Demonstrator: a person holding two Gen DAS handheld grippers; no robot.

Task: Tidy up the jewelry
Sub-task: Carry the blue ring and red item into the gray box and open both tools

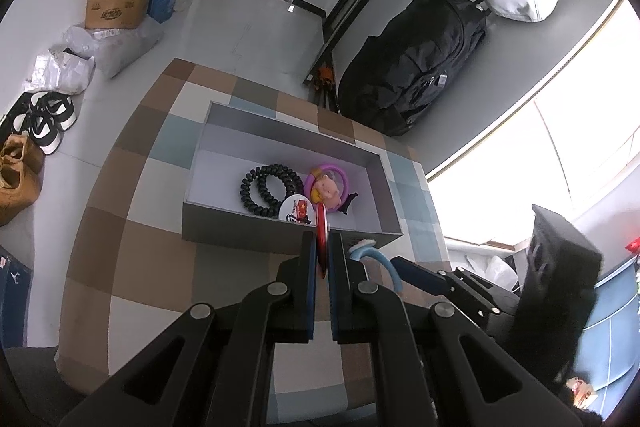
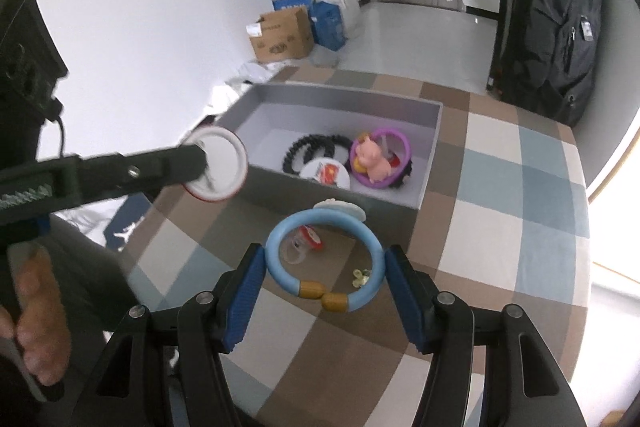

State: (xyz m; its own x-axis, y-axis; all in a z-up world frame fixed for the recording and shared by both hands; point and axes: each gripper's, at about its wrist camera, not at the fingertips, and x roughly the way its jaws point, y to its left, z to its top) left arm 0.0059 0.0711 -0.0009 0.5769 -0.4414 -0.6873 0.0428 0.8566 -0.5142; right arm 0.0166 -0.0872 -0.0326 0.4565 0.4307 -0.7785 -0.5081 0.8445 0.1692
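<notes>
My left gripper [image 1: 322,239] is shut on a round red-rimmed badge [image 1: 322,233], held edge-on just before the grey box [image 1: 280,231]. In the right wrist view the badge [image 2: 218,165] shows its white face over the box's near left corner. My right gripper [image 2: 324,255] is shut on a light blue ring bracelet [image 2: 280,275], both blue pads pressing its sides, above the checked table. Inside the box [image 2: 344,95] lie a black spiral bracelet [image 2: 308,147], a purple ring with a pink pig [image 2: 376,159] and a white badge [image 2: 326,173].
A small red-and-clear item [image 2: 306,241] and a tiny yellowish piece [image 2: 360,277] lie on the checked cloth [image 2: 500,227] under the ring. A black backpack [image 1: 412,67], cardboard boxes [image 1: 116,1] and shoes [image 1: 44,119] stand on the floor beyond. A hand [image 2: 40,327] grips the left tool.
</notes>
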